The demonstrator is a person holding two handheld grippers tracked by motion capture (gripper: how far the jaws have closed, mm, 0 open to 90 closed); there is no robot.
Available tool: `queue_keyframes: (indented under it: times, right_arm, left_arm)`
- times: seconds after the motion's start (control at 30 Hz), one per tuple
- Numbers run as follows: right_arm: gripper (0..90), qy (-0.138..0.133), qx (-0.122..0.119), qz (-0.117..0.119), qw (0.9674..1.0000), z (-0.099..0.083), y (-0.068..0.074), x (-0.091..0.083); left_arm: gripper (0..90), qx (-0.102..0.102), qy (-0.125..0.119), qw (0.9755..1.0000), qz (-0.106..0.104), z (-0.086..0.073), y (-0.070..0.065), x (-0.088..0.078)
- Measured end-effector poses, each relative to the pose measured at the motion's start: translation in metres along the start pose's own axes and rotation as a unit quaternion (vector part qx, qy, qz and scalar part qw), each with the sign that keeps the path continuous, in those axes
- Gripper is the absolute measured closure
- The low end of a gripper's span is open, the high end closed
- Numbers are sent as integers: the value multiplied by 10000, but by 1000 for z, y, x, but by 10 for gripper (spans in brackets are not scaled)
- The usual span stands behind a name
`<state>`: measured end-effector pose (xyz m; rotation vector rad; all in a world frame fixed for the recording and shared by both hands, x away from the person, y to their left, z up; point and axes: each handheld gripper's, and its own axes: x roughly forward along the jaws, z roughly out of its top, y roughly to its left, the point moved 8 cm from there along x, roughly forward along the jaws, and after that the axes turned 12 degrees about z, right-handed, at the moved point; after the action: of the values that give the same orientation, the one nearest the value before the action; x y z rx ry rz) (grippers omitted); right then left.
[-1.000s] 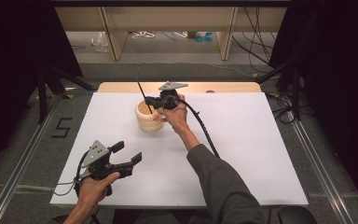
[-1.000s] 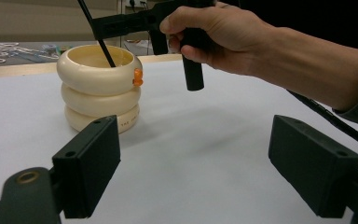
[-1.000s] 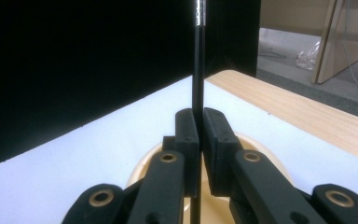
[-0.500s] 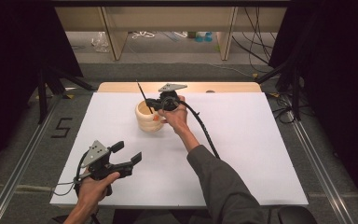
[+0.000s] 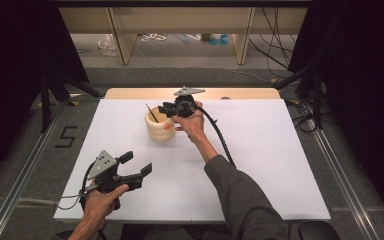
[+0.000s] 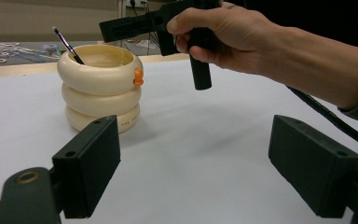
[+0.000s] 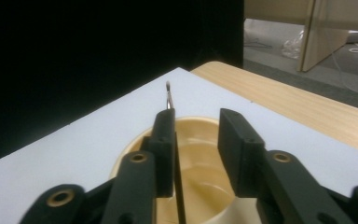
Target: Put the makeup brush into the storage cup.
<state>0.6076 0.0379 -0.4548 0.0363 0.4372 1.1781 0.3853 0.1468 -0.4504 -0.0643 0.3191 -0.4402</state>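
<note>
My desk (image 5: 280,165) spreads out white under both arms, bare but for one job near its far edge. There stands the cream holder (image 5: 159,126), three stacked rings with a small orange knob on its side, upright and steady, which is why I can work over its mouth without a second hand on it. My right tool (image 5: 168,108) hangs just above that rim, pointing across the opening. Its jaws have just been opening, and now there's a clear gap between them — the pads press on nothing. My left tool (image 5: 136,165) rests low at the near edge, well apart from the pot, jaws spread wide and empty; I judge it's parked there to stay out of the way. And the smallest piece, the thin dark brush (image 7: 168,95) — it's in the holder, leaning against the rim with its tip sticking up past the edge. In the right gripper view the handle runs right alongside one jaw, touching or nearly so; I read that as a release, brush dropped in, leaning where it fell.
</note>
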Motion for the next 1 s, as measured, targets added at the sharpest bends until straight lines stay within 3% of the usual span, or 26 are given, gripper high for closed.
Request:
queue_keyframes:
  times: [0.37, 0.43, 0.57, 0.77, 1.0]
  right_arm:
    - [440, 186, -101, -315, 9993, 8, -4, -21]
    - [428, 235, -41, -293, 9993, 8, -2, -26]
    - [395, 210, -82, -375, 9990, 11, -4, -35]
    - [351, 386, -186, -372, 9984, 11, 3, -51]
    - [335, 317, -341, -370, 9982, 16, 11, -75]
  left_arm:
    - [159, -23, 15, 10000, 16, 0, 0, 0]
    - [159, -25, 12, 10000, 15, 0, 0, 0]
    - [159, -27, 17, 10000, 23, 0, 0, 0]
    - [159, -35, 21, 10000, 28, -1, 0, 1]
    - [159, -29, 14, 10000, 26, -1, 0, 1]
